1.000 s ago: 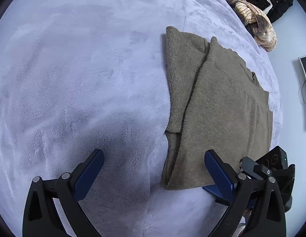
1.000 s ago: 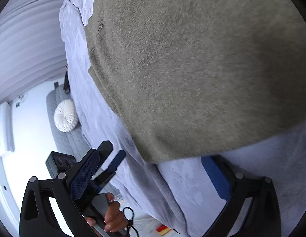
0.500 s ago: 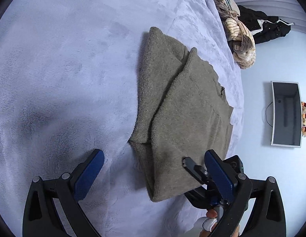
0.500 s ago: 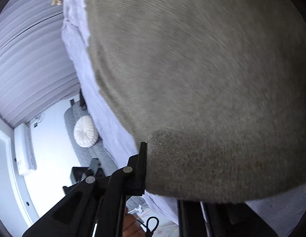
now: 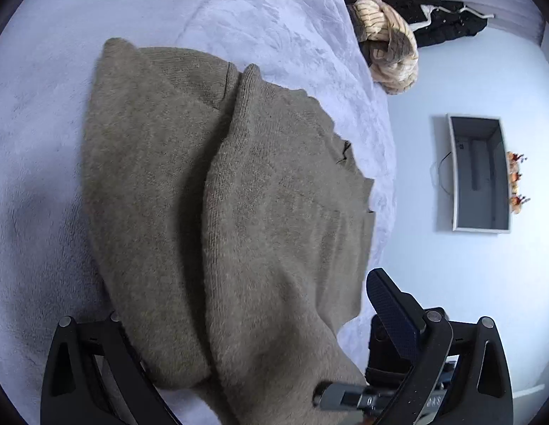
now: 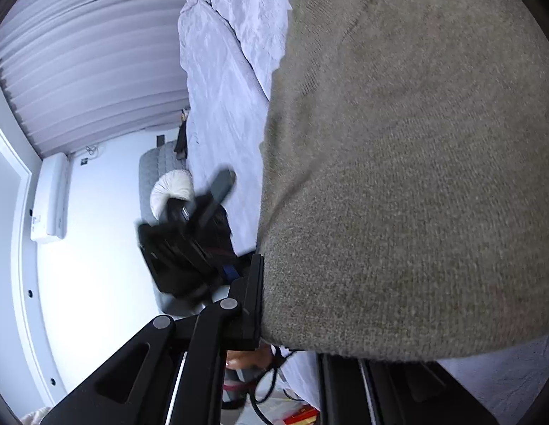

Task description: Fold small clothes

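Observation:
An olive-green knit sweater (image 5: pixel 221 212) lies folded lengthwise on a lavender fleece blanket (image 5: pixel 44 113). My left gripper (image 5: pixel 253 350) is open, its jaws wide on either side of the sweater's near end, which lies between them. In the right wrist view the sweater (image 6: pixel 416 177) fills most of the frame. My right gripper (image 6: pixel 292 343) is shut on the sweater's near edge, which drapes over the fingers. The left gripper's body (image 6: pixel 189 248) shows as a blurred black shape beside it.
A pile of striped and dark clothes (image 5: pixel 387 46) lies at the blanket's far edge. The bed edge drops to a pale floor on the right, with a wall-mounted screen (image 5: pixel 479 173) beyond. A white round cushion (image 6: pixel 171 191) and pleated curtains (image 6: pixel 90 53) show in the right wrist view.
My left gripper moved forward until the sweater's near end lay between its open jaws. My right gripper closed on the sweater's edge and has lifted it.

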Demonstrator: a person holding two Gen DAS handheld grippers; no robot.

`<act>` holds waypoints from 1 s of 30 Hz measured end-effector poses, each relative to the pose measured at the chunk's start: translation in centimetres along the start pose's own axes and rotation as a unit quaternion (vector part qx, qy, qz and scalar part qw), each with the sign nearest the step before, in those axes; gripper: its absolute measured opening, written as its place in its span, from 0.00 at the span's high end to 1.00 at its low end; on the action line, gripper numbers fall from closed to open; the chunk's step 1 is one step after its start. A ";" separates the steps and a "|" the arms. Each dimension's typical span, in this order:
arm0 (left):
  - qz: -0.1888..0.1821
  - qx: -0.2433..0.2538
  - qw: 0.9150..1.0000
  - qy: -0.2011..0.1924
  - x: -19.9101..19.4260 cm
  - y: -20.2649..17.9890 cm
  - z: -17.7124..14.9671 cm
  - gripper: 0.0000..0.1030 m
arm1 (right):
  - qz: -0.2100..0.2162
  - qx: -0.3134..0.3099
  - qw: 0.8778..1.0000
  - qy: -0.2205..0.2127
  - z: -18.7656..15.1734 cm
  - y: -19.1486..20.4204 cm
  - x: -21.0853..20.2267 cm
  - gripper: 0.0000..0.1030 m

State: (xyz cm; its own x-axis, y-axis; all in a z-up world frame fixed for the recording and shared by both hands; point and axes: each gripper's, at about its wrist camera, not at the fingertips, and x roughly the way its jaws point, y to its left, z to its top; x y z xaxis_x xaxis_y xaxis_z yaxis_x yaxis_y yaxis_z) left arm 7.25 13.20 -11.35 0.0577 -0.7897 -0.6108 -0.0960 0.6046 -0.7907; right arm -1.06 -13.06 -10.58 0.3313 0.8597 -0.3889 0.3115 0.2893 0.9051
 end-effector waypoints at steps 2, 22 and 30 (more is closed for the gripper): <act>0.066 0.023 0.997 0.013 1.4 -0.6 0.0 0.15 | -0.017 0.000 1.000 0.012 0.0 -0.6 0.2 0.91; 0.237 0.081 0.968 -0.012 3.5 -2.5 -1.3 0.35 | -0.270 -0.131 0.954 0.016 3.5 1.1 -7.6 0.41; 0.266 0.088 0.960 -0.030 4.2 -3.1 -1.8 0.31 | -0.335 -0.157 0.929 -0.026 7.0 0.8 -8.3 0.73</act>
State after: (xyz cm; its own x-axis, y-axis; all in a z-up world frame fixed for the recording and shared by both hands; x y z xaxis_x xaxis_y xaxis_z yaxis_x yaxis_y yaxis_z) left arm 6.01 7.76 -11.38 0.1040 -0.3609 -0.9268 0.0416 0.9326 -0.3585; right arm 2.67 -22.88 -7.80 0.2024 0.4235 -0.8830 0.1913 0.8672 0.4598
